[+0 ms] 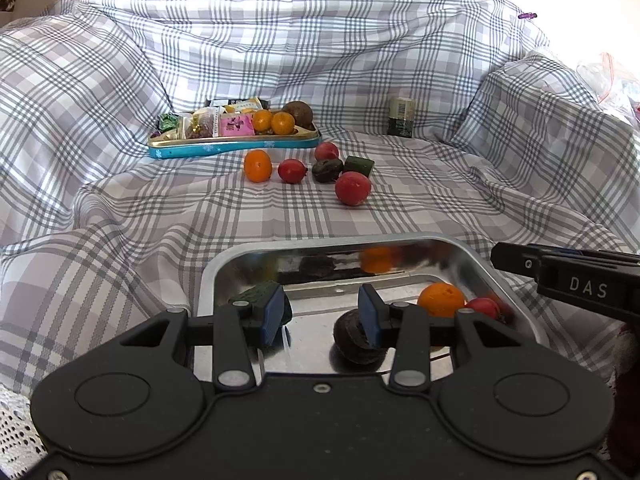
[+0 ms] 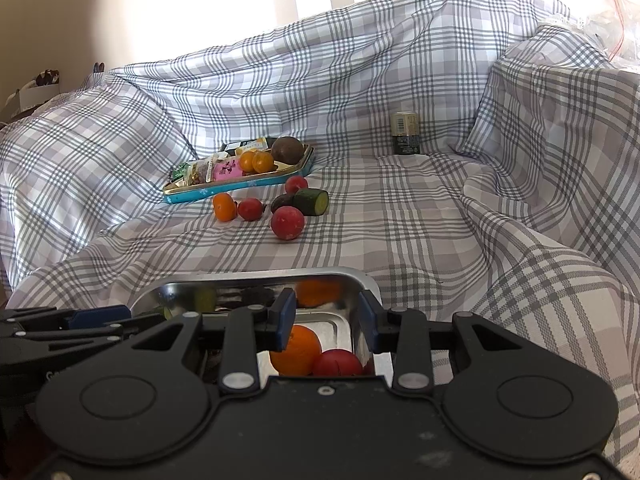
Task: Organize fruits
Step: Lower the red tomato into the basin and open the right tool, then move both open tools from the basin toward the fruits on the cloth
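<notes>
A shiny metal tray point(image 1: 224, 268) point(image 2: 360, 276) lies on the checked cloth near me. In it are an orange point(image 1: 440, 298) point(image 2: 298, 350), a red fruit point(image 1: 484, 307) point(image 2: 336, 362), a dark fruit point(image 1: 352, 340) and a green cucumber piece point(image 1: 252, 293). My left gripper point(image 1: 324, 314) is open and empty above the tray. My right gripper point(image 2: 326, 322) is open and empty over the orange. Further off on the cloth lie an orange point(image 1: 257, 165) point(image 2: 224, 207), three red fruits point(image 1: 353, 188) point(image 2: 287, 222), a dark fruit point(image 1: 327, 170) and a cucumber piece point(image 1: 359, 165) point(image 2: 312, 201).
A blue tin tray point(image 1: 224, 147) point(image 2: 236, 188) at the back holds snack packets, two oranges and a brown fruit. A small dark jar point(image 1: 401, 116) point(image 2: 405, 133) stands at the back right. The cloth rises in folds on all sides.
</notes>
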A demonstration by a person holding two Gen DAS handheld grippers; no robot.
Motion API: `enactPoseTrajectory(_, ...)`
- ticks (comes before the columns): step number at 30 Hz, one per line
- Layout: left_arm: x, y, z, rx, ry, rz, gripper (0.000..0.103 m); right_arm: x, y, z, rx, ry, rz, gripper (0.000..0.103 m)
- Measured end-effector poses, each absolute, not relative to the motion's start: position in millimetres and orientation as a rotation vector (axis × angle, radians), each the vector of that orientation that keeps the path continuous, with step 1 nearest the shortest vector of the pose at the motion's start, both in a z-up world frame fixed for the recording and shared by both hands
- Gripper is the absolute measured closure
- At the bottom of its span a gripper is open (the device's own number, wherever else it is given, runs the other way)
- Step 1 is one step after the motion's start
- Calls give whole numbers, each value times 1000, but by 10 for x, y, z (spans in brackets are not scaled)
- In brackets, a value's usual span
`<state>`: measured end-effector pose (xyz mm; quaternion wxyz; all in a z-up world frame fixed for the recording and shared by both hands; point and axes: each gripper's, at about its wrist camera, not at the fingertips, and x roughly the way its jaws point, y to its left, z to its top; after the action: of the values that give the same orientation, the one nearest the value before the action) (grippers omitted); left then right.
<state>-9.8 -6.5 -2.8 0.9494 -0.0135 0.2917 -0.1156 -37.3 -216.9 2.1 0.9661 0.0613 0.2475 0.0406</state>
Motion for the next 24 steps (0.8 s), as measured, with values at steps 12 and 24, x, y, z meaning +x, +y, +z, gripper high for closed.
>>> enactPoseTrajectory(12, -58, 77, 82, -92, 585, -164, 54, -344, -2169, 56, 109, 534, 90, 63)
enactPoseTrajectory(24, 166, 148, 367, -86, 567, -81, 54, -121, -2187, 215, 85, 566, 101, 63)
